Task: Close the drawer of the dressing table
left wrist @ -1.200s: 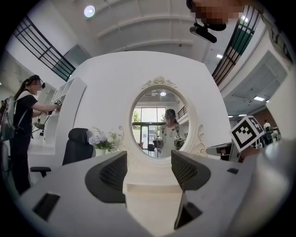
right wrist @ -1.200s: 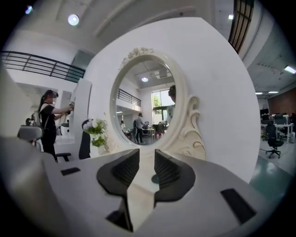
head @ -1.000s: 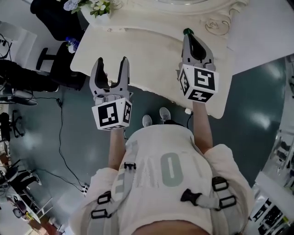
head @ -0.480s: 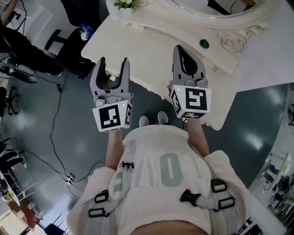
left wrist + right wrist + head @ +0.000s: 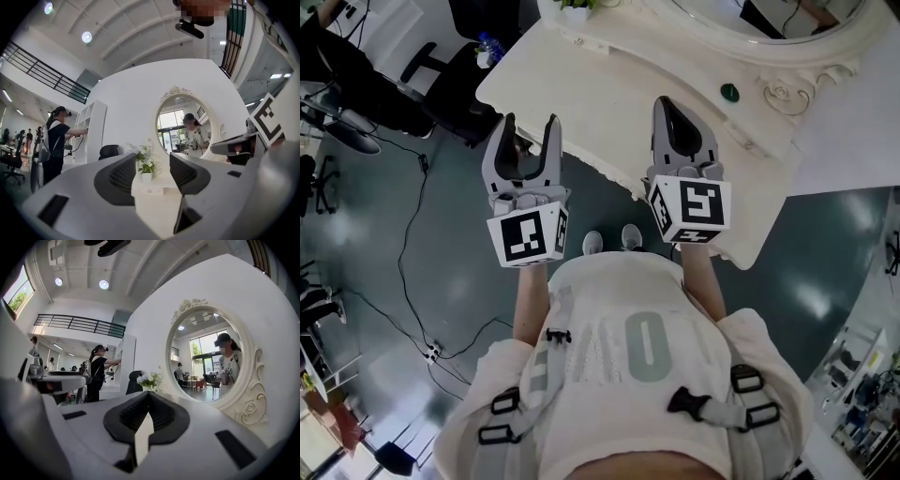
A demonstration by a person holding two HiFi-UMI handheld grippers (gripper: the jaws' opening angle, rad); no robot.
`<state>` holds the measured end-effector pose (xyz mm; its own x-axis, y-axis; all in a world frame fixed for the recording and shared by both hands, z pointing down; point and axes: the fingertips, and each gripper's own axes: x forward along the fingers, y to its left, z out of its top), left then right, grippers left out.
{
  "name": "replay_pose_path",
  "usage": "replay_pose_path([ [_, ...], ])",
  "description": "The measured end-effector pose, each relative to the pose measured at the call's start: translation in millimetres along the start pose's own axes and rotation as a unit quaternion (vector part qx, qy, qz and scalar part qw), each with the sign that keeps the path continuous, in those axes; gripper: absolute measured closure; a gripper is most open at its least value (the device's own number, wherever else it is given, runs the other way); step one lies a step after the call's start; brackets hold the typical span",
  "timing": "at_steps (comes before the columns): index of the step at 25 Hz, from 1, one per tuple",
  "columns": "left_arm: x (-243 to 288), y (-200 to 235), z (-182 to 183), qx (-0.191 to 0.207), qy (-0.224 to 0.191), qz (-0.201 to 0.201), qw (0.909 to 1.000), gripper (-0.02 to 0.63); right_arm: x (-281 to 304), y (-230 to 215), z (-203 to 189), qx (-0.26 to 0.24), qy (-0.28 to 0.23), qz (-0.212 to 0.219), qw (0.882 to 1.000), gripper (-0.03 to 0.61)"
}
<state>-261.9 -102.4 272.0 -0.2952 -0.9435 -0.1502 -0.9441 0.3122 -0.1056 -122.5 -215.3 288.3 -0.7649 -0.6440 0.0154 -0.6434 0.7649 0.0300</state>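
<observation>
We had drawn both grippers back to the table's (image 5: 609, 94) near edge. The left gripper's (image 5: 530, 127) spread jaws were closing on nothing; the right gripper's (image 5: 668, 103) were pressed together, empty. No drawer showed, so we judged it probably shut.

Cream, carved dressing table (image 5: 609, 103); drawer apparently flush, hardly visible.

I count one left gripper (image 5: 530, 123) and one right gripper (image 5: 667, 106) in my hands, one dressing table (image 5: 609, 98), one oval mirror (image 5: 183, 124), one pot of white flowers (image 5: 146, 176) and one small green thing (image 5: 729, 92) on the tabletop.
</observation>
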Motion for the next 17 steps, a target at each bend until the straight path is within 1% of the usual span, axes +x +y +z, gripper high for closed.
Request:
replay_pose_path([
  [1, -3, 2, 2, 0.008, -0.004, 0.01, 0.9999, 0.401, 0, 2, 0, 0.001, 0.0, 0.002, 1.0, 0.571],
  [2, -5, 5, 4, 0.02, -0.004, 0.021, 0.9996, 0.512, 1, 4, 0, 0.001, -0.001, 0.004, 1.0, 0.571],
  [3, -6, 7, 4, 0.031, -0.001, 0.03, 0.9991, 0.594, 1, 6, 1, 0.002, -0.001, 0.006, 1.0, 0.571],
  [4, -6, 8, 3, 0.037, 0.004, 0.035, 0.9987, 0.594, 2, 7, 1, 0.003, -0.001, 0.008, 1.0, 0.571],
  [6, -6, 13, -1, 0.033, 0.012, 0.041, 0.9986, 0.595, 2, 11, 0, 0.004, -0.001, 0.011, 1.0, 0.571],
  [8, -7, 17, -3, 0.026, 0.015, 0.045, 0.9985, 0.595, 3, 14, -1, 0.004, 0.001, 0.015, 1.0, 0.571],
  [17, -10, 21, -5, 0.024, 0.02, 0.051, 0.9982, 0.595, 3, 19, -6, 0.006, 0.004, 0.02, 1.0, 0.571],
])
